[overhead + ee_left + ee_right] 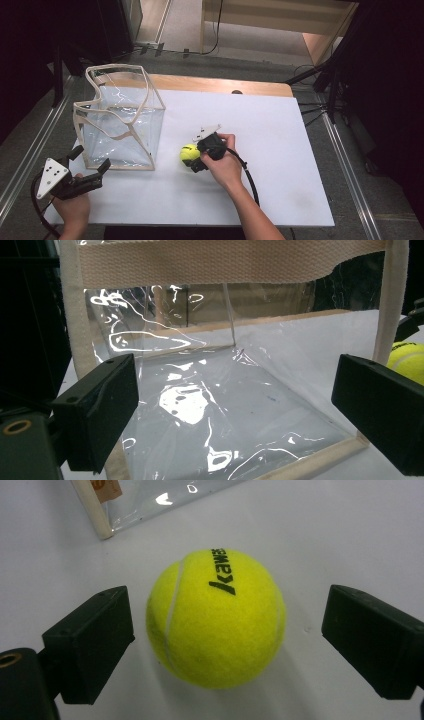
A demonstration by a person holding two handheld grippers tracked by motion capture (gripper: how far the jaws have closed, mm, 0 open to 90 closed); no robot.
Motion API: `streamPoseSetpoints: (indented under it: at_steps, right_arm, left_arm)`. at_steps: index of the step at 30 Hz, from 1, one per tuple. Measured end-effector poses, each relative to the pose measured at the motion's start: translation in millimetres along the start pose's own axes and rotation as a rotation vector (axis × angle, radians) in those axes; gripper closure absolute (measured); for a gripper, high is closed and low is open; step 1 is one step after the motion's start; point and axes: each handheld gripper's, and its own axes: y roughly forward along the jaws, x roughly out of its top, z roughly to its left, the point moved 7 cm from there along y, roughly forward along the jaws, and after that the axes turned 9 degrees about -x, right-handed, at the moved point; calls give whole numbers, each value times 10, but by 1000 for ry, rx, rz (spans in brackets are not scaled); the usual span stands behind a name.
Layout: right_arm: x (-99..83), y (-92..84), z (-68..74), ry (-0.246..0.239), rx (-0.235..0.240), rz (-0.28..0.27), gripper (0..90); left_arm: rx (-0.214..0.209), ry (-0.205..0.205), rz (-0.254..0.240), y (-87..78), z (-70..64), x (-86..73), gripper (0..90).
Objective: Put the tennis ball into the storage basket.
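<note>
While the left gripper [92, 172] is held wide apart at the near corner of the clear bag [120, 122], nothing is gripped between its jaws; the bag's transparent wall is seen just ahead of them in the left gripper view, seemingly untouched. That bag is judged light and floppy, its film slippery, so the cream webbing rim [225, 262] is reckoned the firmer place to be taken. Further right, the tennis ball [216, 617] is framed squarely between the right gripper [227, 650] jaws, which are spread wider than the ball with gaps on both sides. Felt-covered, light and springy, it is best pinched across its middle; it can roll on the white table [280, 150].
</note>
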Motion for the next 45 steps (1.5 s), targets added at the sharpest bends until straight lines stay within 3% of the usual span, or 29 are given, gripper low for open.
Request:
streamPoseSetpoints:
  at_steps: [17, 19, 20, 22, 30, 45]
  right_arm:
    - [-51, 171, 81, -12, 23, 63, 56]
    - [-58, 178, 89, -8, 20, 73, 73]
    - [-67, 182, 92, -2, 16, 79, 175]
    - [-73, 196, 94, -2, 8, 83, 190]
    - [-61, 202, 100, -16, -5, 71, 234]
    - [-1, 209, 133, -28, 21, 69, 239]
  left_arm:
    - [-3, -2, -3, -3, 0, 1, 54]
    - [-3, -4, -4, -4, 2, 2, 54]
    - [-5, -5, -7, -3, 3, 4, 54]
    - [-6, -6, -7, -2, 3, 3, 54]
    - [2, 7, 5, -1, -5, -5, 53]
    - [1, 7, 1, 6, -14, -4, 54]
